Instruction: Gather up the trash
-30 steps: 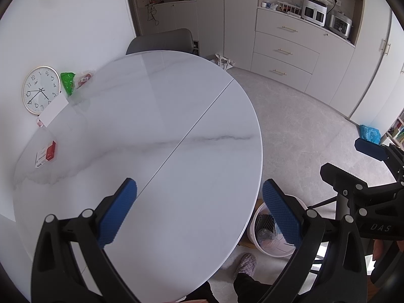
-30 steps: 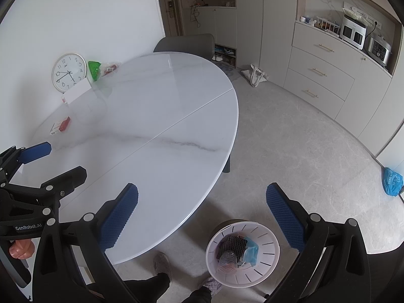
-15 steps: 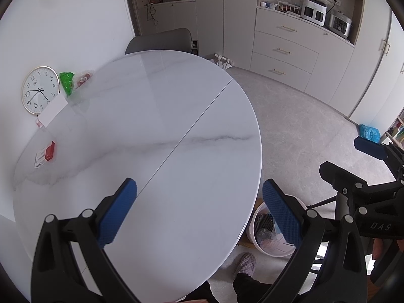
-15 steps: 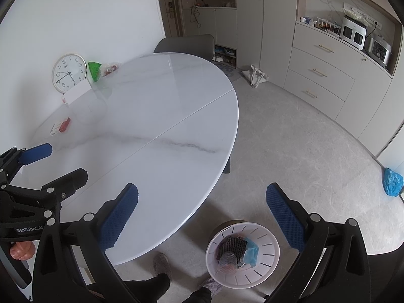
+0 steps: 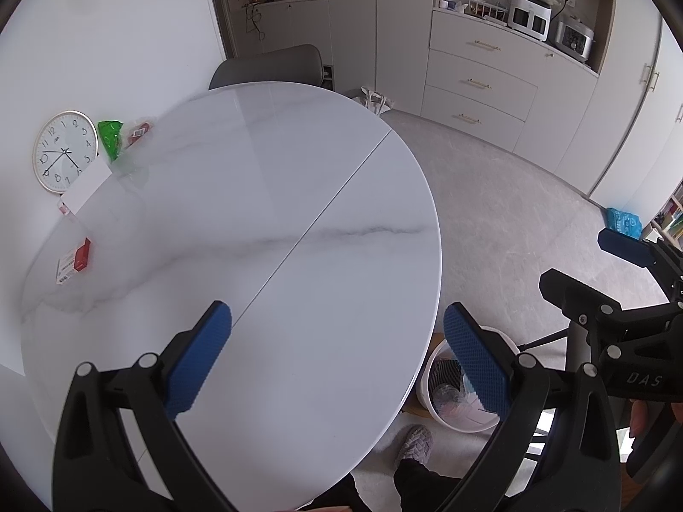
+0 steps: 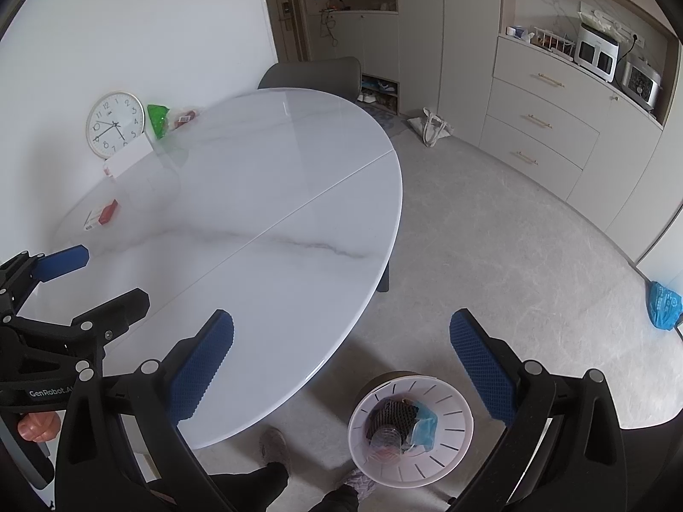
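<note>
Both tools, left (image 5: 337, 358) and right (image 6: 341, 362), gape wide, empty. White slotted bin (image 6: 452, 420) at 6 o'clock holds trash; we judge the red-white packet (image 6: 101, 214) and green wrapper (image 6: 158, 118), 10 o'clock on the white marble table (image 6: 264, 196), remain.

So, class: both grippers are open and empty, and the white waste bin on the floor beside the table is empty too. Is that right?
Not quite. Both the left gripper and the right gripper are open and empty, but the waste bin beside the table already holds rubbish, as the right wrist view shows.

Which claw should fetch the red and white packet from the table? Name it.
Left. The left claw hangs open over the table, on the red and white packet's side; the right claw hangs over the bin.
</note>
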`<state>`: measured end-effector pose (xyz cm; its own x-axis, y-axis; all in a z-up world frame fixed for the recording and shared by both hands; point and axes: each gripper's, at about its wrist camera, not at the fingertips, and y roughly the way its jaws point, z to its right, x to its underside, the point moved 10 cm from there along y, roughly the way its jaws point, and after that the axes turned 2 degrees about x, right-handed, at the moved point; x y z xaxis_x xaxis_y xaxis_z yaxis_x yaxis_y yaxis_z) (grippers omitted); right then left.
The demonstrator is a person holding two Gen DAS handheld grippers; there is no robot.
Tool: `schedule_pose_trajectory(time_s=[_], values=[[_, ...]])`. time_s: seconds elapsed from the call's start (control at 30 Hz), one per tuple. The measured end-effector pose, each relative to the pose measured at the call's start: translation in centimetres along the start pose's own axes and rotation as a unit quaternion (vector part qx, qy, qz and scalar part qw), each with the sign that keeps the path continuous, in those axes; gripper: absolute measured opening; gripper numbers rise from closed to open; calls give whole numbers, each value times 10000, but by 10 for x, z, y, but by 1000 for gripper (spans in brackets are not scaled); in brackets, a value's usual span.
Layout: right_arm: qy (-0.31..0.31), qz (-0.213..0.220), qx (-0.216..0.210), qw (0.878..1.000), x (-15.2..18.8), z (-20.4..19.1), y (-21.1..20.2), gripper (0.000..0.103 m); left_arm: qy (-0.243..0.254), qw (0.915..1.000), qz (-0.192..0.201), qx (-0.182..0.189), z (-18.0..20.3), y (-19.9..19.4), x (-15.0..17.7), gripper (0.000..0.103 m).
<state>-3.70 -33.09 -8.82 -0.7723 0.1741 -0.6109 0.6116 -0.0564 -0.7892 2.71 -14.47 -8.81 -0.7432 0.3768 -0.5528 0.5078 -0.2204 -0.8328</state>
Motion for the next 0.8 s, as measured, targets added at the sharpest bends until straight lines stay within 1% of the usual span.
schedule_pose_trajectory(time_s=[0.8], values=[[9,-31,33,10000,5,-1,2,101,-116,9999,-57,14,-2,3,4,95]])
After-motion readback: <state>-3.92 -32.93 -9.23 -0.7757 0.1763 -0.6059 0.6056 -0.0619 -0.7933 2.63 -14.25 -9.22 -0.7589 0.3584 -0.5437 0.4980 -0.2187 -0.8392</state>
